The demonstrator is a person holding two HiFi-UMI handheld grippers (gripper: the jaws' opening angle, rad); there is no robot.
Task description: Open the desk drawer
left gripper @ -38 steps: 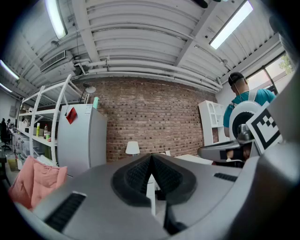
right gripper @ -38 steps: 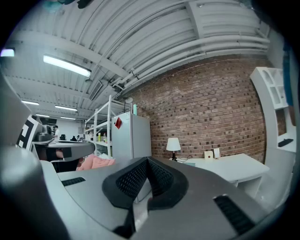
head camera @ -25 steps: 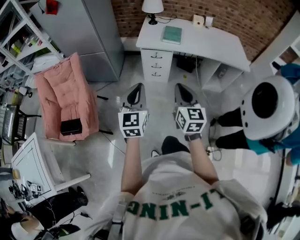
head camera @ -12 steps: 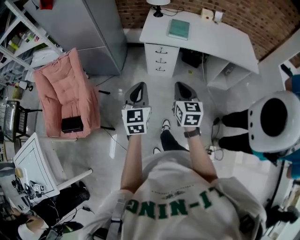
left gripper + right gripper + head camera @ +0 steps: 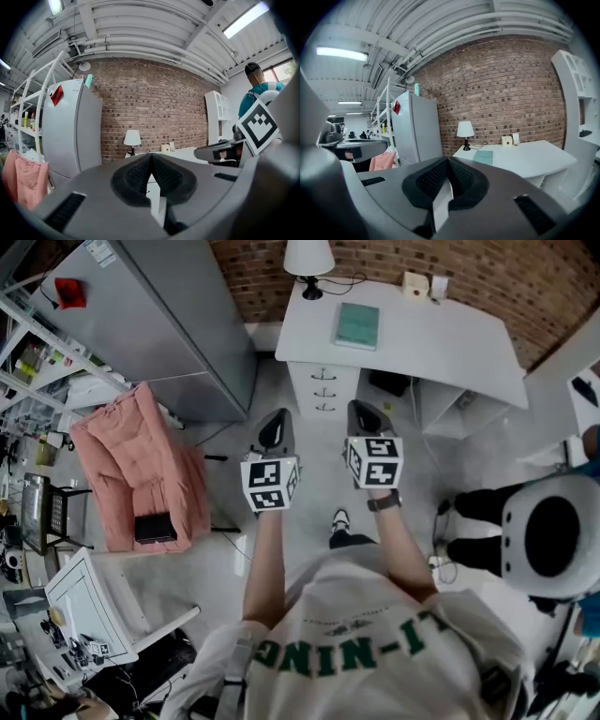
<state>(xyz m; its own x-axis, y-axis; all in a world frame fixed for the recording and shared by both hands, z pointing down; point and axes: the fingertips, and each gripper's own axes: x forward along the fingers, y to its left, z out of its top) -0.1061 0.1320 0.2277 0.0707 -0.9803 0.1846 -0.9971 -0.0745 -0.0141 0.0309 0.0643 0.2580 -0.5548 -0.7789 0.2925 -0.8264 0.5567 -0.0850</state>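
Two hand-held grippers held out toward a white desk's shut drawers.

Viewed from overhead: left gripper (image 5: 274,430) and right gripper (image 5: 367,418) side by side at picture centre, both clenched tight, nothing between the pads. Dead ahead at 12 o'clock, well apart from both tips: three-drawer stack (image 5: 324,390) under the left end of the desk (image 5: 450,338), every drawer shut, each with a small dark handle (image 5: 325,375). Teal notebook (image 5: 356,324) on the desktop at 1 o'clock, lamp (image 5: 307,259) beyond at 12. Probably best done so: get closer, release one gripper's jaws early, square them across a single handle, clench firmly, then draw straight back without twisting.
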